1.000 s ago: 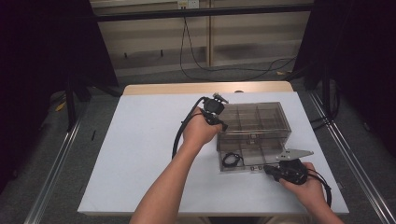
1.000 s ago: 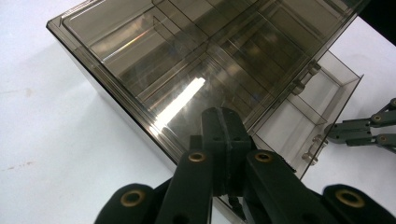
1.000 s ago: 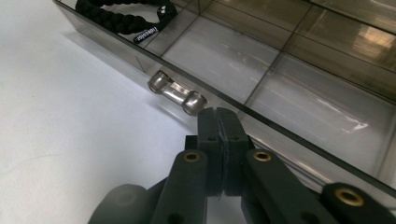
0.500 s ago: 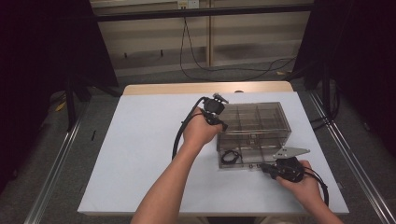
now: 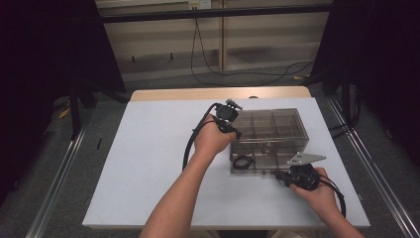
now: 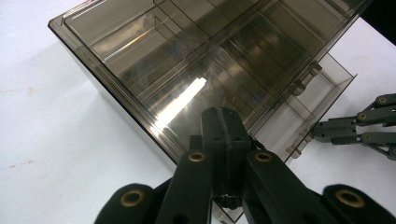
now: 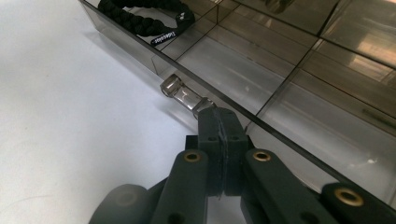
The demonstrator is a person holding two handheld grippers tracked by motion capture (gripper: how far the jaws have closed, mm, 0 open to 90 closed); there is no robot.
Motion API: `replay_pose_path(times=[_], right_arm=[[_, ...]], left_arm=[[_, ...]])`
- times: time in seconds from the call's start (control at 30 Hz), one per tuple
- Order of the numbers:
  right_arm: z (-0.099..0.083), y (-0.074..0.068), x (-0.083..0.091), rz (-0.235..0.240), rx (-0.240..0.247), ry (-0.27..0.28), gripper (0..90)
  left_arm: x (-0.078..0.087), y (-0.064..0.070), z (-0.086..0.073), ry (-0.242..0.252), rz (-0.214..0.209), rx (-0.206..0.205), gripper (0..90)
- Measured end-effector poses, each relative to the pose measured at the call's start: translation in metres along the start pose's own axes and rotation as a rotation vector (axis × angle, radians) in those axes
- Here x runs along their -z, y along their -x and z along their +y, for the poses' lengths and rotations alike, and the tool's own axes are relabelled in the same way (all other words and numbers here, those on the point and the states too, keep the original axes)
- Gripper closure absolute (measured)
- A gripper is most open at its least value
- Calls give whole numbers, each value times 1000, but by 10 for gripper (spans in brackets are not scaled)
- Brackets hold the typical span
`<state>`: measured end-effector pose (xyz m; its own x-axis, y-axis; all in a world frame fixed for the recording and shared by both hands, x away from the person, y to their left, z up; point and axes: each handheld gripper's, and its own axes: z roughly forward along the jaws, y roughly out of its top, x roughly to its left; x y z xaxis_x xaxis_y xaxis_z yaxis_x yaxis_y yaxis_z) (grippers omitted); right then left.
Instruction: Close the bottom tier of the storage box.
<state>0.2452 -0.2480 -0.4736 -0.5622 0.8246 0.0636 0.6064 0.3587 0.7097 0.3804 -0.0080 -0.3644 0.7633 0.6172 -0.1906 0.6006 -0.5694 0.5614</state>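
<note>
Smoky plastic organizer box (image 5: 270,139) near the tabletop's right edge. Left hand-held gripper (image 5: 234,130), jaws together, steadies its lid; right hand-held gripper (image 7: 219,140), jaws together, at the front latch (image 7: 184,96). Opening looks barely begun.

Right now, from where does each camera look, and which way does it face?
High view: sits above the person's side, looks forward and down at the table and clear box; both forearms, left gripper and right gripper show.
Left gripper view: rides the left gripper, faces the box lid; its shut jaws show.
Right gripper view: rides the right gripper, faces the drawer handle and black bracelet.
Both gripper views share the box.
</note>
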Motion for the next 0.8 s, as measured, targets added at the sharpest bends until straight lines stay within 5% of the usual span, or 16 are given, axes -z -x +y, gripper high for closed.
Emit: replay_pose_path(times=[0.8], right_arm=[[4,4,-4,-12,-3,6,887]], left_arm=[[0,0,0,-4,1,-1,900]])
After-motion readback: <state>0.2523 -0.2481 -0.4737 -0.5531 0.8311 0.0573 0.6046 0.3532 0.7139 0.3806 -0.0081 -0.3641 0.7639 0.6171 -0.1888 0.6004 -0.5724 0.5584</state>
